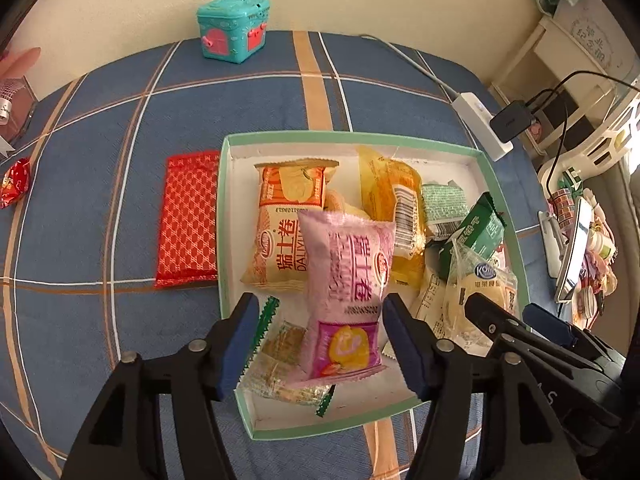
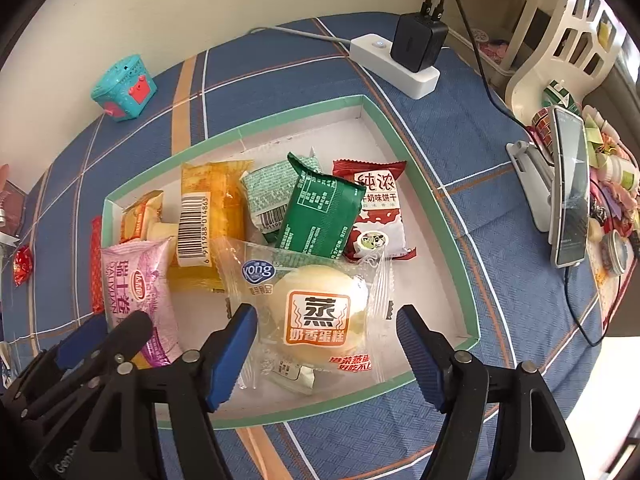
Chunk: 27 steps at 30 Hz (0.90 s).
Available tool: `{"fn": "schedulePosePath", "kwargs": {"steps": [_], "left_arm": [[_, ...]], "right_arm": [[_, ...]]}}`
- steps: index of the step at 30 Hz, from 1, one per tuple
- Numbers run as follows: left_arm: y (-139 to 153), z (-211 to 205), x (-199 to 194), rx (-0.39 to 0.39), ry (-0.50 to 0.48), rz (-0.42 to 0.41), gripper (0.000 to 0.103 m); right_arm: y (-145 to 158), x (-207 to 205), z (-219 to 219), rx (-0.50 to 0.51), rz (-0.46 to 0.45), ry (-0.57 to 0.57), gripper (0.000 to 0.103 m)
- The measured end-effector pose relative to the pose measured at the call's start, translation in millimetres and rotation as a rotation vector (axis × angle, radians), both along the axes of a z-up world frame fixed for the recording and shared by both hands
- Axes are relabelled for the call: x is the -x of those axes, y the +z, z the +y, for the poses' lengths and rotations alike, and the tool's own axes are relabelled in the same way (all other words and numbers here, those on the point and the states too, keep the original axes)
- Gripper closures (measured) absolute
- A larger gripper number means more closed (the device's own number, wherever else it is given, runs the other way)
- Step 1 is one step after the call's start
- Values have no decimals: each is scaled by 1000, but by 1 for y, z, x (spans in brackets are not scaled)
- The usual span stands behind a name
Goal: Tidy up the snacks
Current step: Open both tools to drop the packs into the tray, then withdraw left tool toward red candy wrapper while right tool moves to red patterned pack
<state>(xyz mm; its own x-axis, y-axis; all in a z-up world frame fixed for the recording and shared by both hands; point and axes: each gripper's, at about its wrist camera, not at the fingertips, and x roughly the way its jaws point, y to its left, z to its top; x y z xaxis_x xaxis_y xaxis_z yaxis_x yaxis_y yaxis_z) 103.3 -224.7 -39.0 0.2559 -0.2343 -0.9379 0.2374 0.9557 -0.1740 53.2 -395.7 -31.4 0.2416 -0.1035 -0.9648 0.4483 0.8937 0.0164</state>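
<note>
A shallow white box with a green rim [image 1: 223,216] lies on the blue plaid cloth and holds several snack packs. My left gripper [image 1: 322,344] points down into it, open, with a pink swiss-roll pack [image 1: 344,280] lying loose between its fingers, on top of an orange swiss-roll pack [image 1: 286,224] and a clear cracker pack [image 1: 280,356]. My right gripper [image 2: 328,352] is open around a clear-wrapped steamed cake [image 2: 316,312], pads apart from it. A yellow pack [image 2: 212,216], a green pack [image 2: 320,216] and a red-and-white biscuit pack [image 2: 374,208] lie behind. A red patterned pack [image 1: 188,220] lies outside the box.
A small red candy [image 1: 14,182] sits at the cloth's left edge. A teal toy chest [image 1: 234,28] stands at the back. A white power strip [image 2: 396,64] with a black charger [image 2: 418,42] lies back right; a phone on a stand [image 2: 568,188] and clutter line the right side.
</note>
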Motion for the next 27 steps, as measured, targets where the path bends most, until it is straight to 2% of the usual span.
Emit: {"fn": "schedulePosePath", "kwargs": {"steps": [5, 9, 15, 16, 17, 18, 20, 22, 24, 27], "left_arm": [[11, 6, -2, 32, 16, -20, 29], [21, 15, -5, 29, 39, -52, 24], [23, 32, -12, -27, 88, -97, 22], [21, 36, -14, -38, 102, -100, 19], [20, 39, -15, -40, 113, -101, 17], [19, 41, -16, -40, 126, -104, 13], [17, 47, -18, -43, 151, -108, 13], [15, 51, -20, -63, 165, -113, 11], [13, 53, -22, -95, 173, -123, 5], [13, 56, -23, -105, 177, -140, 5]], "right_arm": [[4, 2, -3, -18, -23, -10, 11], [8, 4, -4, -13, -42, -14, 11], [14, 4, -4, -18, -68, -17, 11], [14, 4, -4, -18, -70, -15, 7], [13, 4, -4, -18, -70, -13, 0], [13, 4, -3, -17, -72, -11, 0], [15, 4, -2, -13, -83, -2, 0], [16, 4, -1, -12, -93, 4, 0], [16, 3, 0, -10, -101, 9, 0], [18, 3, 1, -12, -123, 19, 0]]}}
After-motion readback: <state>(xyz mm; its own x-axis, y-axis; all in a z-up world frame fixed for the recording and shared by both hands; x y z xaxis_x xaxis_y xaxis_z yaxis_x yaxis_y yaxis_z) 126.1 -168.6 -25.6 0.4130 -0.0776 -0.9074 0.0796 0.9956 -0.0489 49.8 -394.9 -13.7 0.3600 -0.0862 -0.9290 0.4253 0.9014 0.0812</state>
